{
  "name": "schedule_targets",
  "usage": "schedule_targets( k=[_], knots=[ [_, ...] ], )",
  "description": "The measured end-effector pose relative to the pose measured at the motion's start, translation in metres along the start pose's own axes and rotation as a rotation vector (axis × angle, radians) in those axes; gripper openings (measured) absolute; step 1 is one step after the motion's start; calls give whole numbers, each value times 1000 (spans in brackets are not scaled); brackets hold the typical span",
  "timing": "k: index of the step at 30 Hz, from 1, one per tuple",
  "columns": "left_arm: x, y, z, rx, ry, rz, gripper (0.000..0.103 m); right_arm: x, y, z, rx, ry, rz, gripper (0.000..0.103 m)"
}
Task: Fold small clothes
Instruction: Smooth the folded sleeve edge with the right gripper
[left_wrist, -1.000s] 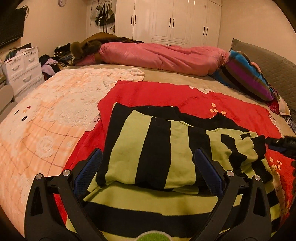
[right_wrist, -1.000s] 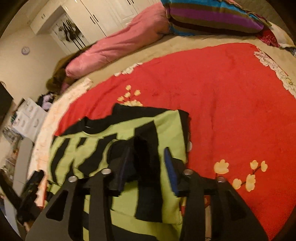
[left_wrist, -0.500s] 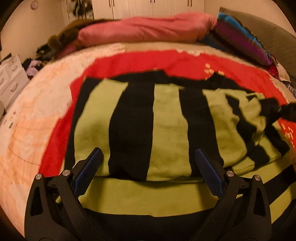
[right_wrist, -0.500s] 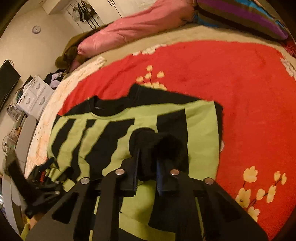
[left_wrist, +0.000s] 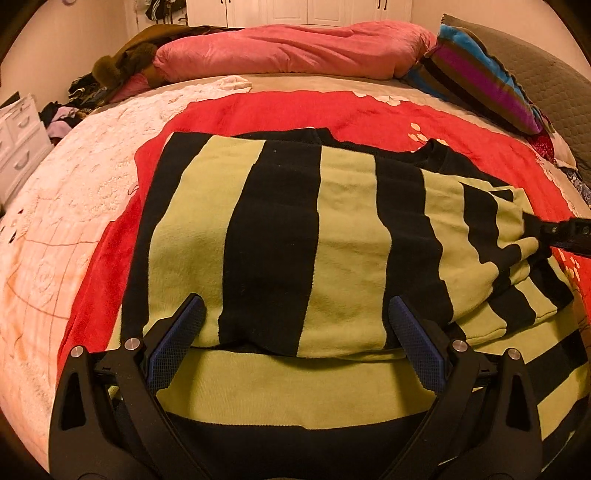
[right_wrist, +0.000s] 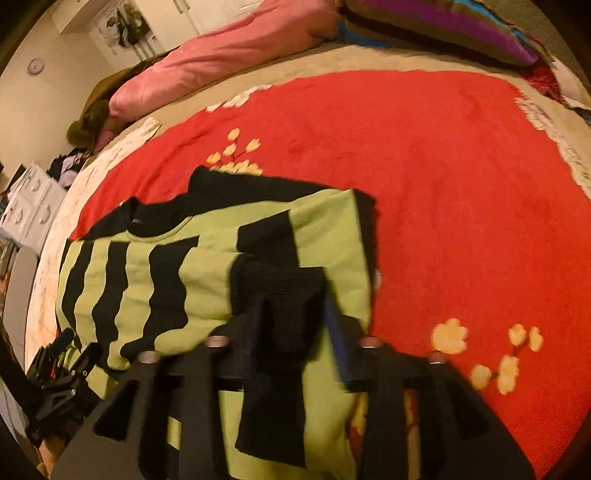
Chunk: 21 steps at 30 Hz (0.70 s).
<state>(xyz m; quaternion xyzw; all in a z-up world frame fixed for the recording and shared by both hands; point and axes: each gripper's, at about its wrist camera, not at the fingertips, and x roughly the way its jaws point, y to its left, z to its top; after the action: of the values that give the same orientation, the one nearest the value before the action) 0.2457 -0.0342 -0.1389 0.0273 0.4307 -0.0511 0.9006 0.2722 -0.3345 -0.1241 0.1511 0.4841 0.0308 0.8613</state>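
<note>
A green and black striped sweater (left_wrist: 295, 229) lies folded on the red blanket (left_wrist: 369, 114). My left gripper (left_wrist: 295, 332) hangs open just above the sweater's near folded edge, nothing pinched between its blue pads. In the right wrist view the sweater (right_wrist: 147, 280) has a sleeve laid across it. The sleeve's black cuff (right_wrist: 280, 280) sits between the fingers of my right gripper (right_wrist: 295, 328), whose jaws are opening; that picture is blurred. The right gripper (left_wrist: 535, 229) also shows at the sweater's right side in the left wrist view, and the left gripper (right_wrist: 62, 369) at lower left in the right wrist view.
A pink duvet (left_wrist: 295, 48) and a striped pillow (left_wrist: 480, 77) lie at the far end of the bed. A pale peach blanket (left_wrist: 74, 206) covers the left side. White drawers (left_wrist: 18, 147) and a heap of clothes (left_wrist: 74, 110) stand beyond the bed's left edge.
My right gripper shut on the black cuff, carried it over the sweater, and has parted its jaws again. My left gripper sank closer to the sweater's near edge and tilted down.
</note>
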Motion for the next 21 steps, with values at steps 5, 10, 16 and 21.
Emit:
schedule_targets(
  k=[5,10,16,21],
  knots=[
    [-1,1,1,-6,1,-5,93,-42,10,-5,-25,-144,24,52],
    [-2,1,1,-6,4,-6,93,-47,47,-17,-178,-161,65,54],
    [-2,2,1,-7,6,-7,93,-3,71,-22,-265,-30,18,59],
    [-2,1,1,-8,8,-8,93,18,74,-29,-266,-2,-43,64]
  ],
)
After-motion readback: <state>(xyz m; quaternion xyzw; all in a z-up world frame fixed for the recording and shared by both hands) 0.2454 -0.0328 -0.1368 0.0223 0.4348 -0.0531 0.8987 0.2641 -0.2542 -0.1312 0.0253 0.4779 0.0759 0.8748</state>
